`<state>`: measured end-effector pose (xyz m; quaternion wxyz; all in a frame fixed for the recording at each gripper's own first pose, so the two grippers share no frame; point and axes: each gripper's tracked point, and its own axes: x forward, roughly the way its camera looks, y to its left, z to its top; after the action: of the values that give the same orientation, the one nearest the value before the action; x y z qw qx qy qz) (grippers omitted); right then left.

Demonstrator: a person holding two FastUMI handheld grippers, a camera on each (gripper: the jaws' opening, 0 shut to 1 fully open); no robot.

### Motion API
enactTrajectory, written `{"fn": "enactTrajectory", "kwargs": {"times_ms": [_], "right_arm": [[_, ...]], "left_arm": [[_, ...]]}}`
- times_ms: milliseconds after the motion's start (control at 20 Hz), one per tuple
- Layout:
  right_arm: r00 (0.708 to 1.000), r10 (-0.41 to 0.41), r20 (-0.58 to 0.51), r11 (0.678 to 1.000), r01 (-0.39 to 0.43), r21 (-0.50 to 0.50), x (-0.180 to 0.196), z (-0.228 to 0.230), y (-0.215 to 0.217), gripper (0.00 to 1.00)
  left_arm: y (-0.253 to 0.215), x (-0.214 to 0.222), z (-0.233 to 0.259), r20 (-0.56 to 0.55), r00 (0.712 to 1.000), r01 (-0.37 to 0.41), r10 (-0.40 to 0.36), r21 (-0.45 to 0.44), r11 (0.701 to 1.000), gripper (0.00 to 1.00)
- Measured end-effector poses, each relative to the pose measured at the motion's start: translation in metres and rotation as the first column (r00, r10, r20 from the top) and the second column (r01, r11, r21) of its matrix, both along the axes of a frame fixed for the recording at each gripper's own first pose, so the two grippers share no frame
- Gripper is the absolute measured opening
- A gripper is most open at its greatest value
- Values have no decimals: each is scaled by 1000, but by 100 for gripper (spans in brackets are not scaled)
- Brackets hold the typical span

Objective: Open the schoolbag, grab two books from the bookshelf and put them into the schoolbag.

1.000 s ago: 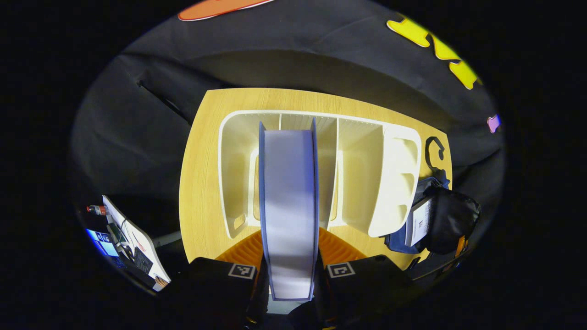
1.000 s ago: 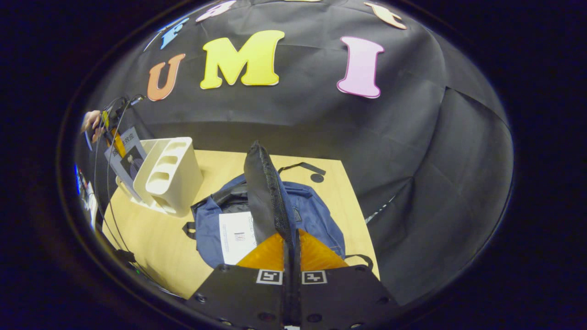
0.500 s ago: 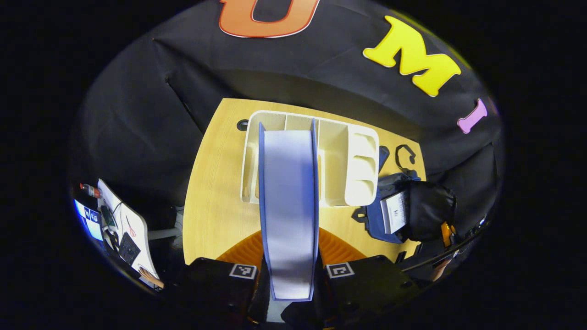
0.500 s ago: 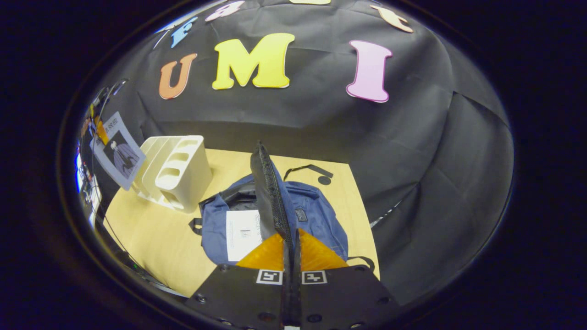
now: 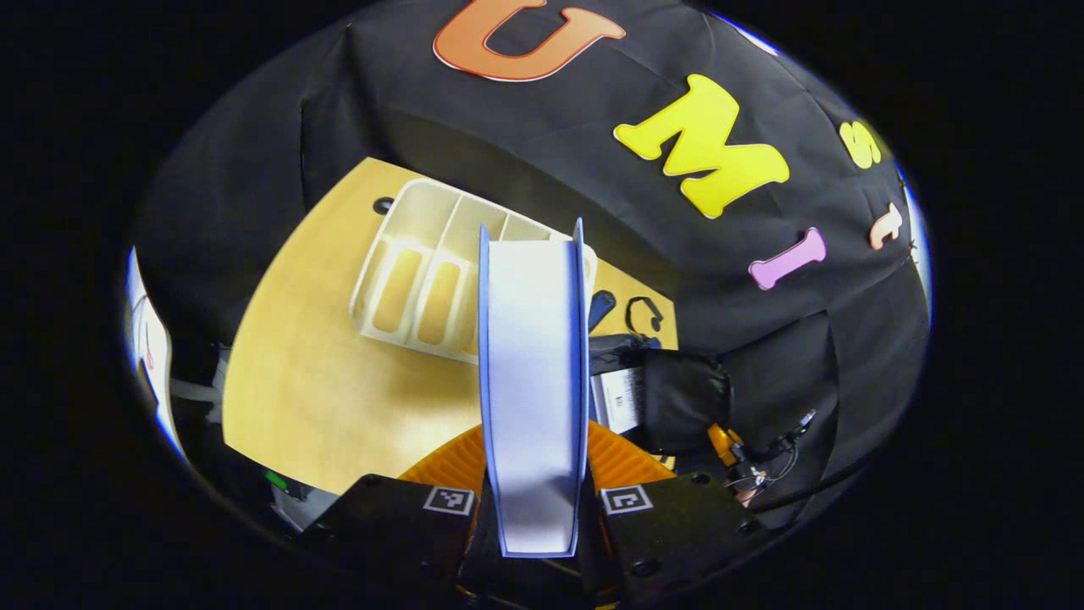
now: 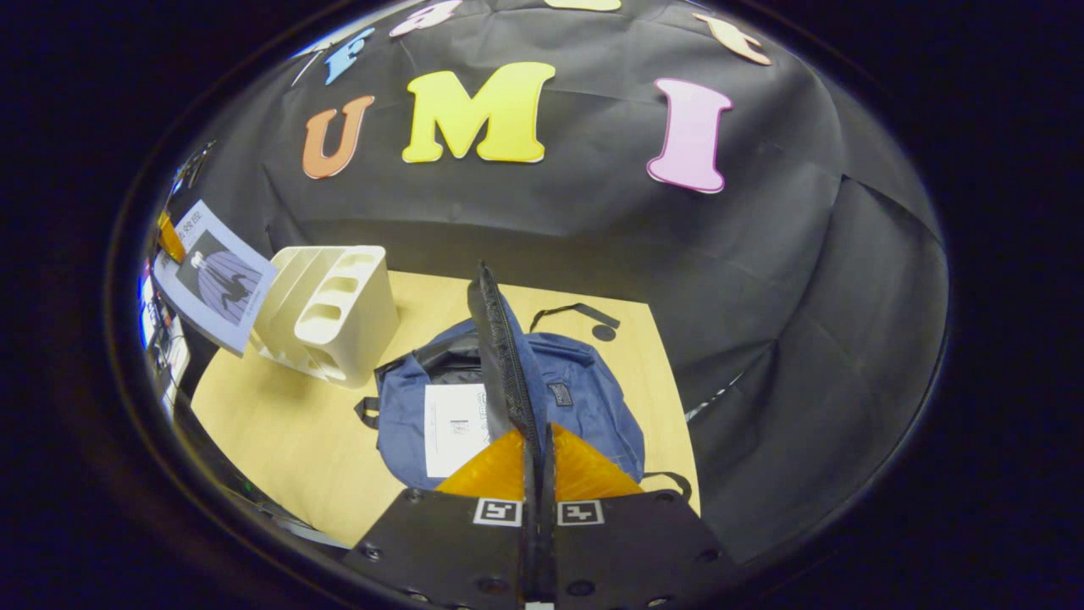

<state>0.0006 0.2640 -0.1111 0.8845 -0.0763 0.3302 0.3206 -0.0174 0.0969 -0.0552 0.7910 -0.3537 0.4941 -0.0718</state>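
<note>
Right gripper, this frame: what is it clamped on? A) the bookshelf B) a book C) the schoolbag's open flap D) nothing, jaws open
C: the right gripper is pinched shut on the flap of the schoolbag, holding it up, while the left gripper carries the book.

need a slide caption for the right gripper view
Right gripper holds the schoolbag flap up, one book already inside, beside the white bookshelf.
</note>
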Motion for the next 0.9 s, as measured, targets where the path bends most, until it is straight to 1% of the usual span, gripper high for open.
{"fn": "enactTrajectory", "kwargs": {"times_ms": [100,350,600,650,700,750,800,900], "right_arm": [[1000,1,4,1000,-1,-8,-1,0,-2,0],[1000,-8,7,1000,8,-19,3,2,-5,0],[1000,-21,6,999,21,-29,5,0,-10,0],[1000,-23,4,999,23,-30,5,1,-11,0],[1000,-24,4,999,24,-32,6,1,-12,0],[1000,-25,4,999,25,-32,6,2,-14,0],[1000,-24,7,999,24,-34,7,3,-15,0],[1000,-24,10,999,25,-34,8,4,-17,0]], "left_arm": [[-16,-2,-3,16,1000,-5,7,-76,997,40],[-73,-3,-21,43,999,24,-16,-202,979,40],[-141,-4,-38,60,996,79,-64,-286,955,40],[-157,-7,-42,67,994,97,-81,-298,950,40],[-169,-8,-44,69,994,106,-89,-302,947,45],[-182,-7,-50,69,993,113,-97,-304,946,40],[-195,-9,-57,71,992,122,-105,-302,945,40],[-212,-4,-69,68,993,112,-96,-297,948,40]]}}
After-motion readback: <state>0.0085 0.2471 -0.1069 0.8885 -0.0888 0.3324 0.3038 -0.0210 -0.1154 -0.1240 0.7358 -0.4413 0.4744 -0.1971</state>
